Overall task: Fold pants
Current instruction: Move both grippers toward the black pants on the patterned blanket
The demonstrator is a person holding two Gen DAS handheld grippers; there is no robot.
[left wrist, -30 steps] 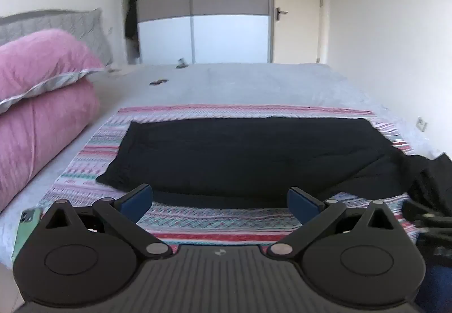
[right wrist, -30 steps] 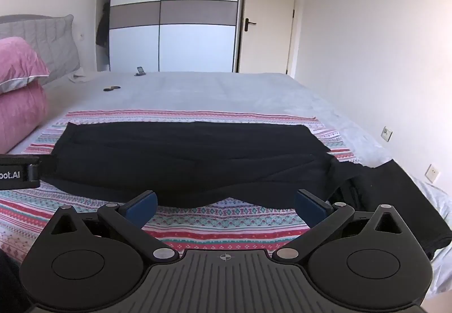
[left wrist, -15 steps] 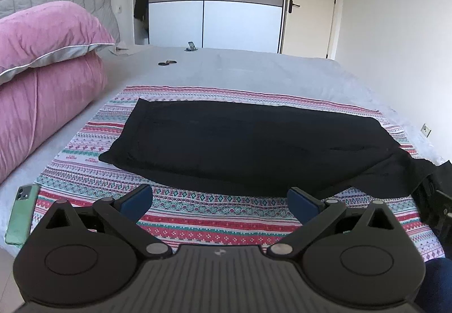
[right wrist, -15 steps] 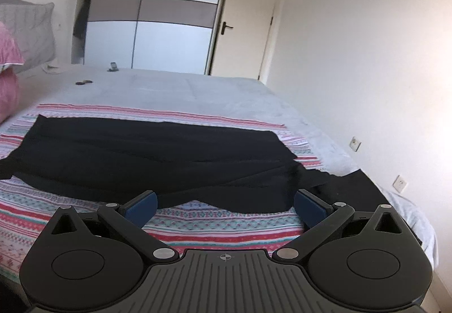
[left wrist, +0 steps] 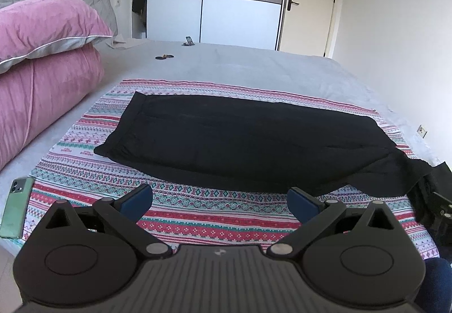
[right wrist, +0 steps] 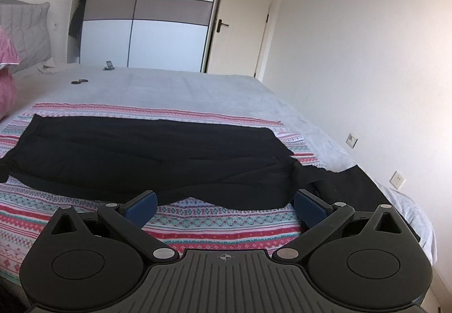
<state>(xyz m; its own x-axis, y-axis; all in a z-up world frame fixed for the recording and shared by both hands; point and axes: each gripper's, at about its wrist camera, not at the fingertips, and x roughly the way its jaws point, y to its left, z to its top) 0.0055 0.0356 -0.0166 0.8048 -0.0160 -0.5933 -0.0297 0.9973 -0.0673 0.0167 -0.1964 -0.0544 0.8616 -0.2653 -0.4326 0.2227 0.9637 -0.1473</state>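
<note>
My left tongs (left wrist: 220,201) are spread wide at the bottom of the frame, holding nothing. My right tongs (right wrist: 224,204) are spread wide too — nothing between the blue tips. The black pants (left wrist: 248,143) lie flat across the middle of the frame on a stripy cloth (left wrist: 197,217) on the bed (left wrist: 254,67). A green phone (left wrist: 15,207) sits at the lower left. Pink pillows (left wrist: 42,58) are piled at the left.
</note>
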